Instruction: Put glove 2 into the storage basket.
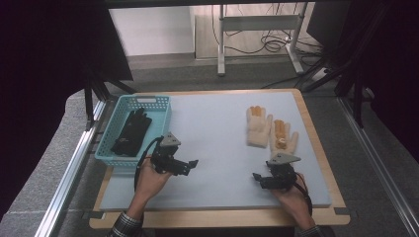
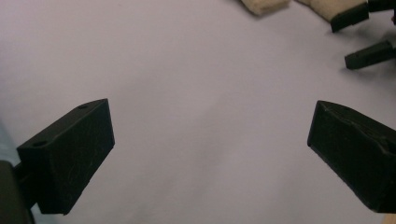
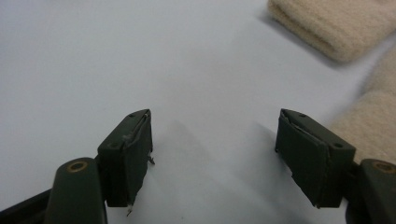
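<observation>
Both hand-held grippers, left (image 1: 190,164) and right (image 1: 258,177), are spread wide and empty above the pale grey surface (image 1: 217,143). Two cream knitted gloves (image 1: 271,129) lie flat just beyond the right one. Risk: jaws pinching only loose pile, letting a glove slip.

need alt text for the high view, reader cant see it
Seen from above, a person's hands hold the left gripper and the right gripper, jaws open, low over a pale mat on a wooden table. Two cream gloves lie flat at the mat's right; a black glove lies in a blue basket at the left.
</observation>
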Demonstrator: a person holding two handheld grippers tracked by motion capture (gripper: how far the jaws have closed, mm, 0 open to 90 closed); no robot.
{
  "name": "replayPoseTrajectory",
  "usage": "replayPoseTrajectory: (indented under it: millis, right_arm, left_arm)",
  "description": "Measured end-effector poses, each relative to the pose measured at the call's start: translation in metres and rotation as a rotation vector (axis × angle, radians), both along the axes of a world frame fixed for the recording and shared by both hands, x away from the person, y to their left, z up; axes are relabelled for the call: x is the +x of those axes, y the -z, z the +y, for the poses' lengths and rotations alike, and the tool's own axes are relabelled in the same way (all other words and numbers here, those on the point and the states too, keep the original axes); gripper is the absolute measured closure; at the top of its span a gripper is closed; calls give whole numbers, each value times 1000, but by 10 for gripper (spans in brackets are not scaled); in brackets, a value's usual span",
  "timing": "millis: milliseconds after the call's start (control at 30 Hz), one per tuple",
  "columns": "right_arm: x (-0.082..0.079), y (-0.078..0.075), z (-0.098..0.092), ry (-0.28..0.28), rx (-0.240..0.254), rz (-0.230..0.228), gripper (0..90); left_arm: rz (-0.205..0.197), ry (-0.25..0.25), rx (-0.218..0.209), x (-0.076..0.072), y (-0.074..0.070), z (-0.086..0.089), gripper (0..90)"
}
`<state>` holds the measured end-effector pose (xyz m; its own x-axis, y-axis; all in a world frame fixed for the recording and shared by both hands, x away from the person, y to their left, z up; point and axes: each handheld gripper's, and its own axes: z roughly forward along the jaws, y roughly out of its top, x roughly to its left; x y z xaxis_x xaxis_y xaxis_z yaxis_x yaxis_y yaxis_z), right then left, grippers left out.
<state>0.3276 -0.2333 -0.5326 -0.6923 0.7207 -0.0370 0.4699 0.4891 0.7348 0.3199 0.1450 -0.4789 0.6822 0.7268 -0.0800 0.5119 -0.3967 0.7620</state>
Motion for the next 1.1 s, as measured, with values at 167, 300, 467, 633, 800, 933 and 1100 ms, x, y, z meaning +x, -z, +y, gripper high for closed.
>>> replayPoseTrajectory:
  millis: [167, 300, 467, 633, 800, 933, 1100]
  right_arm:
    - [0, 0, 1, -18, -3, 8, 209]
    - [0, 0, 2, -23, -9, 10, 202]
    - [0, 0, 1, -25, -9, 14, 203]
    - [1, 0, 1, -24, -5, 15, 212]
    - [1, 0, 1, -10, -4, 10, 237]
    - [1, -1, 0, 2, 4, 9, 279]
    - [2, -4, -3, 3, 44, 28, 388]
  left_arm:
    - [21, 7, -32, -11, 25, -8, 11]
    - [17, -11, 26, -18, 45, -10, 11]
    - [27, -52, 70, -23, 62, -9, 11]
    - [53, -55, 100, -24, 70, -12, 4]
    - [54, -56, 97, -24, 71, -11, 3]
    - [52, -57, 95, -24, 71, -11, 4]
    - [51, -58, 94, -24, 71, -11, 6]
